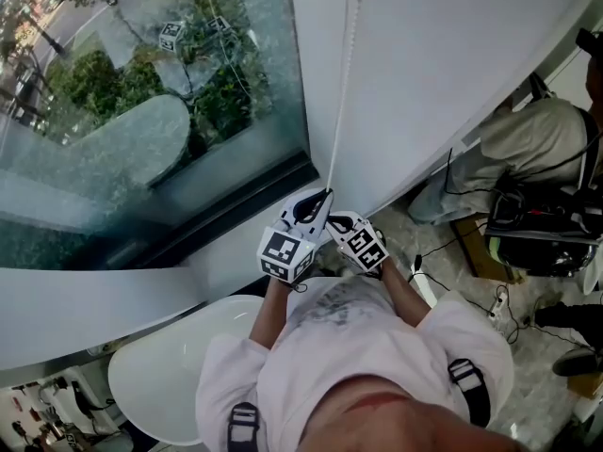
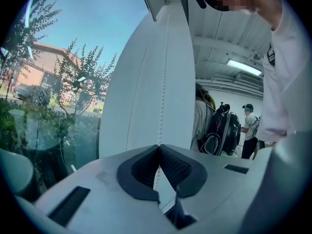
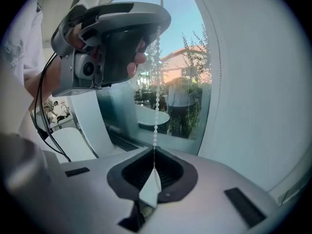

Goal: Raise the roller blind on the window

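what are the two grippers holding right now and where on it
Both are shut on the blind's bead chain. The left gripper pinches it higher up, and the right gripper pinches the same strand just below.

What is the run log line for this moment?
left hand-held gripper: shut on bead chain | right hand-held gripper: shut on bead chain, below left
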